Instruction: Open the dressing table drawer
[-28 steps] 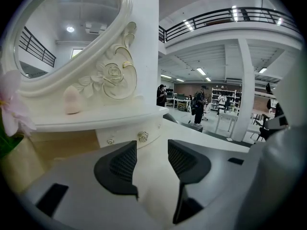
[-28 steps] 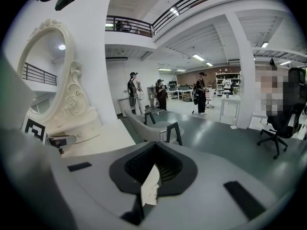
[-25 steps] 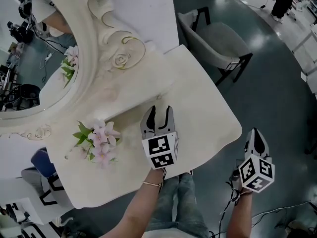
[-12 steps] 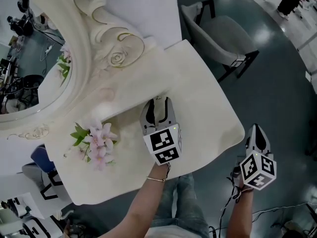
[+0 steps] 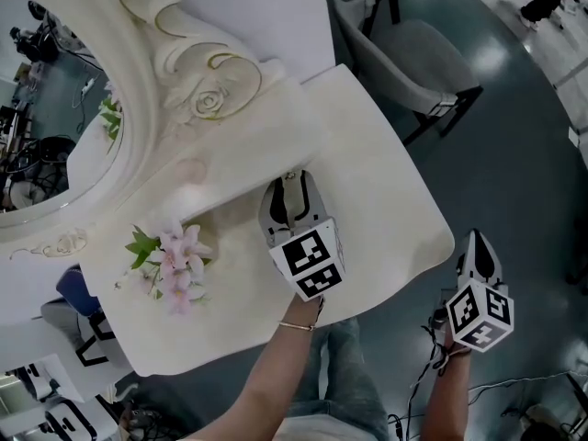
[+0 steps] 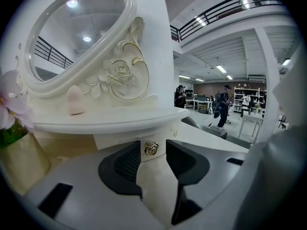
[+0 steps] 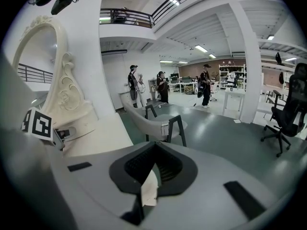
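Head view: the left claw (image 5: pixel 293 189) lies over the surface (image 5: pixel 386 209), aimed at the foot of the mirror (image 5: pixel 55 127). The drawer cannot be seen from above; the claw and shelf cover it. The right claw (image 5: pixel 478 252) hangs off the surface edge, over the floor.

Left gripper view: the step is the grasp. The jaws stand apart and have just been closing, with the knob (image 6: pixel 151 147) of the drawer (image 6: pixel 115 140) between the pads, seemingly untouched. Next they likely need to close onto it, then pull straight back.

Right gripper view: the right claw (image 7: pixel 152 169) is pressed together. A pale strip at its seam is hard to identify.
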{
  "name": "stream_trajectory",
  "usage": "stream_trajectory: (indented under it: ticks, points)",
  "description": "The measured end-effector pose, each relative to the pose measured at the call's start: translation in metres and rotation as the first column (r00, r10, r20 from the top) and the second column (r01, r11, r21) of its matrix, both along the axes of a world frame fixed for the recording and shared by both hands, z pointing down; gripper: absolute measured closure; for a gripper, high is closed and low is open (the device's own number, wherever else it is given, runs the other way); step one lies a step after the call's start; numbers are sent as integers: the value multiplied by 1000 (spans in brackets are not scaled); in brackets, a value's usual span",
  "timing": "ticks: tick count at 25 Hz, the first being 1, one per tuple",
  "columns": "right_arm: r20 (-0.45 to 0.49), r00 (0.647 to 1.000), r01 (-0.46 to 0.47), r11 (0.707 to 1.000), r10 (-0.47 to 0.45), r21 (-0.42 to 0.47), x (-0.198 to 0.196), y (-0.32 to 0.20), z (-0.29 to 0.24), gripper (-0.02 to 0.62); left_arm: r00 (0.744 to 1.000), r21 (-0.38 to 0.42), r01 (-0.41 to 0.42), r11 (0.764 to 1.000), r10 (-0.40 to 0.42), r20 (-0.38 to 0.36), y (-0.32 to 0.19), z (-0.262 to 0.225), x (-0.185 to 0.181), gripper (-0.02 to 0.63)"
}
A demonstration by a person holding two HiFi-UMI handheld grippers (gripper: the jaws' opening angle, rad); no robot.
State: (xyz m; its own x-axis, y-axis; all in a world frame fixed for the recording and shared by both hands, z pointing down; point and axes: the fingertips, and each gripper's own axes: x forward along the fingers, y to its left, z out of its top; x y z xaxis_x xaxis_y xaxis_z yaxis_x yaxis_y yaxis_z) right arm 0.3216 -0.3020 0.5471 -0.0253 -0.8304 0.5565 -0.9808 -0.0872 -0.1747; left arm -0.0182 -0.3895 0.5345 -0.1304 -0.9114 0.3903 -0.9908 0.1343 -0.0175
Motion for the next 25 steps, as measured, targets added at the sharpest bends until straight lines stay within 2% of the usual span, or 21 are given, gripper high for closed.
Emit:
stream_trajectory:
  ticks: [13, 25]
  points:
    - [11, 1000, -26, 999, 26, -19, 11, 14, 6, 589, 999, -23, 50, 998, -50, 10, 0, 4, -4, 497]
    - [10, 1000, -23, 1000, 23, -11, 15, 16, 2, 589, 998, -38, 57, 998, -56, 12, 0, 4, -4, 500]
